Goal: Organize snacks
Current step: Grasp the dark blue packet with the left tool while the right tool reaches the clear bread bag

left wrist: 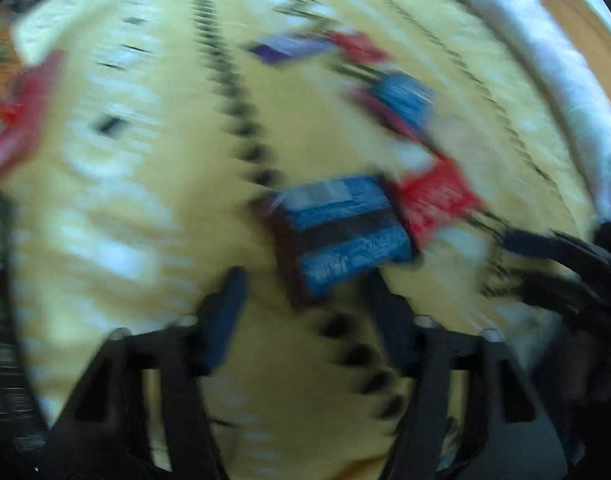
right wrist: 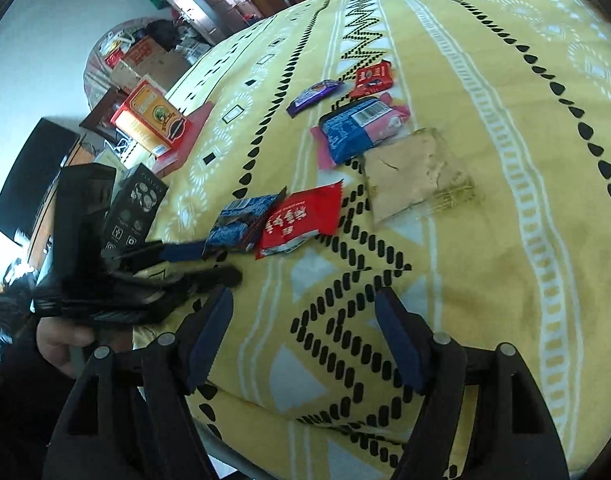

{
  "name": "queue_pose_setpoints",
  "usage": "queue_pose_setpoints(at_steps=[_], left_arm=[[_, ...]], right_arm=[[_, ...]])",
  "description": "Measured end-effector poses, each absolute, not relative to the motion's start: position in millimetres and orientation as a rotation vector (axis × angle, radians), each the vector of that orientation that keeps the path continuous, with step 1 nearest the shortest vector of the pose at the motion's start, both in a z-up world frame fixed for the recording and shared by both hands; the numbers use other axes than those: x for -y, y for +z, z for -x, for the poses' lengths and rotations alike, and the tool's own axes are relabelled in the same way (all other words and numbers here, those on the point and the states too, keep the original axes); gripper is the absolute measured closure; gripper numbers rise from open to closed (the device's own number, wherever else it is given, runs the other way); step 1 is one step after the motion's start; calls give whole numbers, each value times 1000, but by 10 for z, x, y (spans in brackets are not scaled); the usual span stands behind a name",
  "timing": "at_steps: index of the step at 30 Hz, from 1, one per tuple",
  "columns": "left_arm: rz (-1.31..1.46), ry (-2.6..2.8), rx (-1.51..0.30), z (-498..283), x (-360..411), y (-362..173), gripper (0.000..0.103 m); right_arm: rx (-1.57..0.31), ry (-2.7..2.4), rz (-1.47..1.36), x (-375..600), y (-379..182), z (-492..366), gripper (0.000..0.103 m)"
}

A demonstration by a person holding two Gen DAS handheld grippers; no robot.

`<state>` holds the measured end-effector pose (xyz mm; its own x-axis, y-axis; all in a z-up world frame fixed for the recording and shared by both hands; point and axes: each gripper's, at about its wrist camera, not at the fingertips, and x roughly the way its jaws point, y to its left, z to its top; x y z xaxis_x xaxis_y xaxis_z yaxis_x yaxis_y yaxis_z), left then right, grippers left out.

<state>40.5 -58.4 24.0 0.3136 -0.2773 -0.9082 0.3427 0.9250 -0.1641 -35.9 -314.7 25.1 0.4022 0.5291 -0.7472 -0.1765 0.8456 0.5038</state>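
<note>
Several snack packets lie on a yellow patterned bedspread. In the right wrist view I see a blue packet with a red packet beside it, a tan clear-wrapped snack, a blue-and-pink packet, a purple packet and a small red packet. My left gripper is open, its fingertips at the blue packet's near edge. In the blurred left wrist view the blue packet lies just ahead of the open left gripper. My right gripper is open and empty over bare bedspread.
An orange-and-red box and a dark box stand at the bed's left edge. Cardboard boxes and clutter lie beyond it. The left wrist view is heavily motion-blurred; the right gripper shows at its right edge.
</note>
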Motion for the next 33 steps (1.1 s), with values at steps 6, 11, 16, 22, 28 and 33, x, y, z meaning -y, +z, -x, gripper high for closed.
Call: queue_pose_setpoints(at_steps=[6, 11, 16, 22, 28, 33], left_arm=[[74, -244, -1064, -395, 126, 479, 18], [31, -365, -1122, -375, 353, 418, 17], [-24, -485, -1165, -463, 654, 348, 17], [-39, -454, -1184, -623, 700, 197, 17], [-85, -450, -1134, -612, 754, 169, 40], [-16, -433, -1094, -567, 608, 298, 53]], right_arm=[[-1040, 446, -397, 3249, 234, 394, 24], [-1035, 444, -429, 3293, 168, 418, 24], [-1029, 454, -432, 3315, 176, 452, 22], [-1028, 455, -443, 3371, 154, 481, 22], [-1016, 453, -407, 3361, 222, 480, 22], [-969, 418, -321, 3359, 411, 394, 22]])
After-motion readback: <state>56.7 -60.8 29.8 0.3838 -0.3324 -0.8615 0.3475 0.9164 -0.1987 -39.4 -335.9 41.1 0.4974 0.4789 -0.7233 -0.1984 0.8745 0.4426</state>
